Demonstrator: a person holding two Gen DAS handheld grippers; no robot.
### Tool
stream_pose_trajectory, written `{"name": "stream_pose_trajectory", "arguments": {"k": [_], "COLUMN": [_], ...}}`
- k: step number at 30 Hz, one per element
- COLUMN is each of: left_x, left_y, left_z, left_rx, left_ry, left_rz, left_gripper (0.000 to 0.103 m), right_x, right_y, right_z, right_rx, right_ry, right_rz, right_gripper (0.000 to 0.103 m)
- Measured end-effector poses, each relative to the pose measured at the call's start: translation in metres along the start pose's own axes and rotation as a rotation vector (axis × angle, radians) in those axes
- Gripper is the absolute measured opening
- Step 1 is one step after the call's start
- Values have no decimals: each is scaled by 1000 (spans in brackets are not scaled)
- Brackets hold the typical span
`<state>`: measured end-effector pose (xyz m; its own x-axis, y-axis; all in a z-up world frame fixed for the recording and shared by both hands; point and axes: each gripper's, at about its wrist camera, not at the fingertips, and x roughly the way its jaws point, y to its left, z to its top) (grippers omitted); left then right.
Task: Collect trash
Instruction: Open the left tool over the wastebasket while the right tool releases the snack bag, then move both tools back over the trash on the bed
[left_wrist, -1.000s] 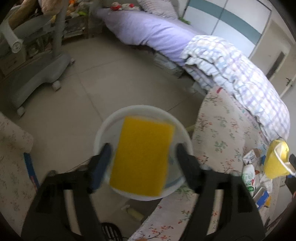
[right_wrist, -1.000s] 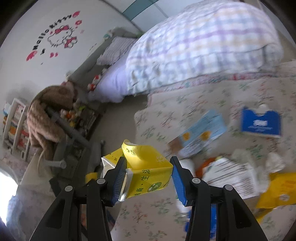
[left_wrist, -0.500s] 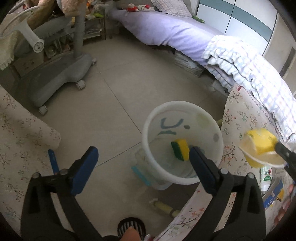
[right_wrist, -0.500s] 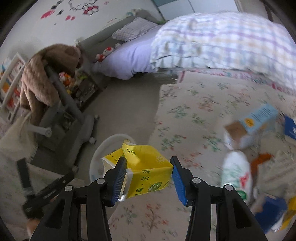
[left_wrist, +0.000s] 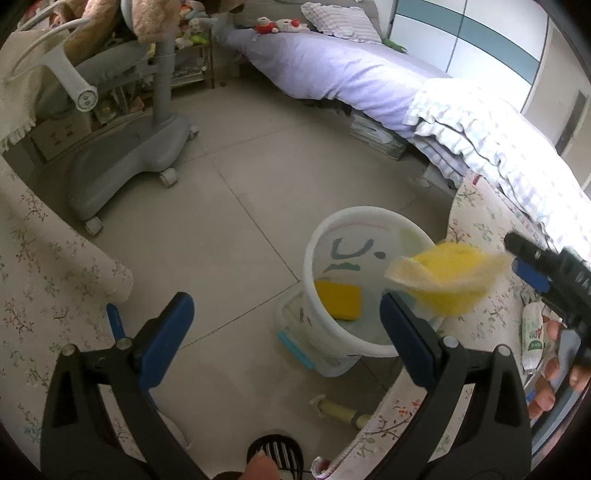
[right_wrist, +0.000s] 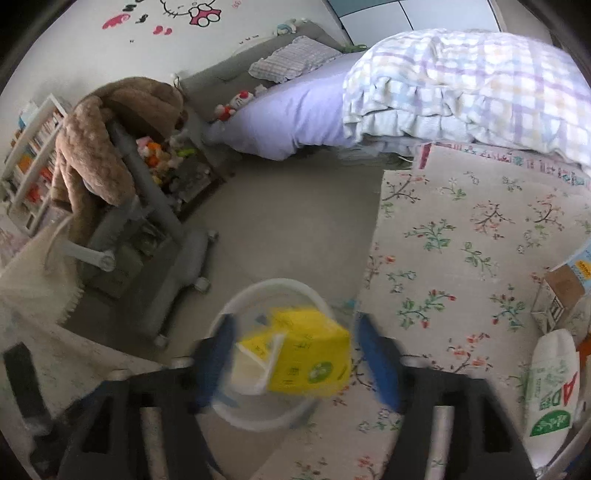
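While right tongs open, yellow carton with green logo

Yellow carton; white bin; yellow sponge; floral tablecloth; lilac bedsheet.

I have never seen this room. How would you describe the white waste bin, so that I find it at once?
Start from the bed with the purple sheet, then look down to the tiled floor beside the table with the flowered cloth. There stands the waste bin, round and white, with blue-green marks painted inside. Unlike anything near it, it holds a yellow sponge, and a yellow carton hangs above its mouth.
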<state>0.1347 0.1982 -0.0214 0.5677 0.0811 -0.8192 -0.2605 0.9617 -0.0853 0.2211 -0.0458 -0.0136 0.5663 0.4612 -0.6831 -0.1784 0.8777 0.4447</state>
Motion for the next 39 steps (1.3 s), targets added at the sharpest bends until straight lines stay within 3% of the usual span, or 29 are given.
{"name": "stream_pose_trajectory", "arguments": {"k": [7,13,22,32,39], "left_x": [-2,-10,-14,-23,-21], "left_y": [-12,-34,-70,-122,-160], "left_z": [0,-4,-17,-38,-49], "left_rx": [20,59,109,185,215], "left_ry": [5,8,87,166,219], "left_rz": [-25,-56,-98,-194,-250], "left_gripper": [100,100,100,100,100], "right_x": [-29,-71,-143,-199,-206], "right_y": [-2,-26,-91,-170,-202], "right_z": [6,1,-18,-36,-42], "right_rx": [-35,-52,-31,22,99], "right_ry": [-30,-41,-39,53,72], "right_rz": [-36,-96,-229,-403,-387], "right_gripper": [85,85,86,86,86]}}
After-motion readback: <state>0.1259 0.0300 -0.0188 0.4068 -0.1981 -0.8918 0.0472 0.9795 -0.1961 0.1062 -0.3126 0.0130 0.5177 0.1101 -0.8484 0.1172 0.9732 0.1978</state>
